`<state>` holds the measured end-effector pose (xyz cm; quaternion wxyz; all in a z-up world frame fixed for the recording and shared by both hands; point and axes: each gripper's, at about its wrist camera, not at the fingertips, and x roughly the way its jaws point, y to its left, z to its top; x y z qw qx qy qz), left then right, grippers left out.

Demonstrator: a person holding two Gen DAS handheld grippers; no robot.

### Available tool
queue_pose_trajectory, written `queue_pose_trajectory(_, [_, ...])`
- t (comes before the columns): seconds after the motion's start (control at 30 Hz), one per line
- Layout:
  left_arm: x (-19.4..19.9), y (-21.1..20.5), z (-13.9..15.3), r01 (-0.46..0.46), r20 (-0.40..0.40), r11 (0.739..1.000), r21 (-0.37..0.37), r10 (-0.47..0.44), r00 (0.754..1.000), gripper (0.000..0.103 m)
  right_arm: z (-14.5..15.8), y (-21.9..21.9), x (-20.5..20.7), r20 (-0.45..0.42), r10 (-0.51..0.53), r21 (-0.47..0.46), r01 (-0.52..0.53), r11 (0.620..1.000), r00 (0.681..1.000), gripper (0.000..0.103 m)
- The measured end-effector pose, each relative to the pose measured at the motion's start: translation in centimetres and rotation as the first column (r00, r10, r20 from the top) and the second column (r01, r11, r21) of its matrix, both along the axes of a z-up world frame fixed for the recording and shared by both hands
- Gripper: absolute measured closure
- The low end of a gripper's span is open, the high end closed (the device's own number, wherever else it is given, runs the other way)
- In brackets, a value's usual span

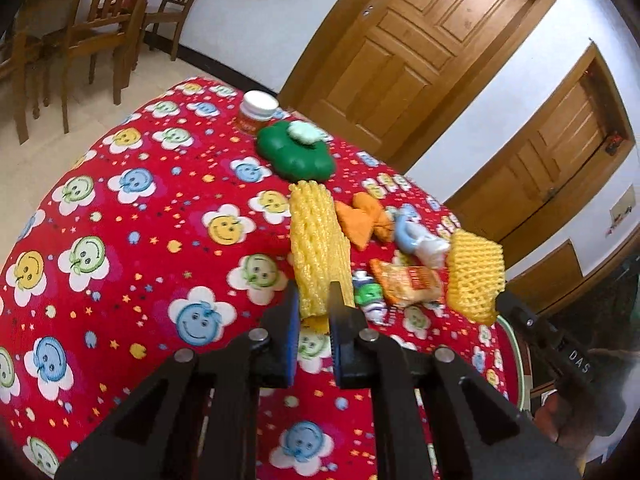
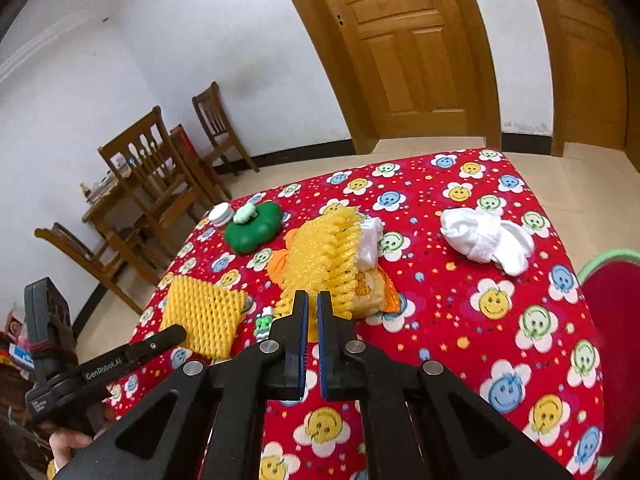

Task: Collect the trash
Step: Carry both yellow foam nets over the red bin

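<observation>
**Two grippers, two yellow foam nets, litter across the red cloth**

A table under a red cloth printed with smiling flowers fills most of both views. Behind it stand two wooden doors in a white wall, and wooden chairs around a second table off to one side.

The trash lies in a loose cluster near the middle of the cloth. The left gripper has its fingers pressed against the near end of a long yellow foam net, one on each side, with the net filling the narrow gap; the rest of the net stretches away across the cloth. The right gripper has its fingers drawn nearly together, and a second yellow foam net rises from just beyond the tips; whether its edge is pinched between them cannot be told.

A flat square foam net lies near the table edge, just beside the left gripper as the right wrist view shows it. A green flower-shaped box sits farther back with a pale green lump on top, and a white-lidded jar stands just behind it. A pair of white socks lies well apart from the cluster.

Smaller pieces crowd between the nets: an orange crumpled wrapper, a snack packet, a blue-and-white wrapper and a small green-and-white wrapper.
</observation>
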<state>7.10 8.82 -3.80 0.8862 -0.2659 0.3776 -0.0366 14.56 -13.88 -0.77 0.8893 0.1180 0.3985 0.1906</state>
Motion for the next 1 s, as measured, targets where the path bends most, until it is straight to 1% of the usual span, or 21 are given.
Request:
queue_pose_trajectory(0.33, [-1.8,-3.0,2.9,0.067,0.06,0.998,0.018,-0.068,0.996,0.091,2.0,-2.8,-3.0,0.031,-0.034,0.033,0.033,0.999,0.999,0.099])
queue_pose_trajectory(0.5, [-2.8,-4.2,4.1,0.099,0.079,0.995,0.003,-0.099,0.992,0.091,2.8,-4.3,-4.4,0.044,-0.056,0.043,0.054,0.998,0.997,0.099])
queue_pose_trajectory(0.73, [-4.3,-6.1,5.9,0.136,0.118,0.99,0.026,-0.138,0.983,0.091,3.9,-6.5,-6.9,0.069,-0.096,0.053,0.093,0.994,0.993,0.099])
queue_pose_trajectory(0.87, [-4.7,-7.2,6.5,0.157,0.129,0.987,0.034,-0.16,0.979,0.091,4.3,-7.7,-8.2,0.081,-0.118,0.062,0.114,0.992,0.99,0.099])
queue_pose_trajectory(1.0, [-4.6,-9.3,6.9,0.209,0.123,0.977,0.044,-0.213,0.969,0.091,4.9,-9.2,-9.0,0.072,-0.155,0.07,0.15,0.986,0.985,0.099])
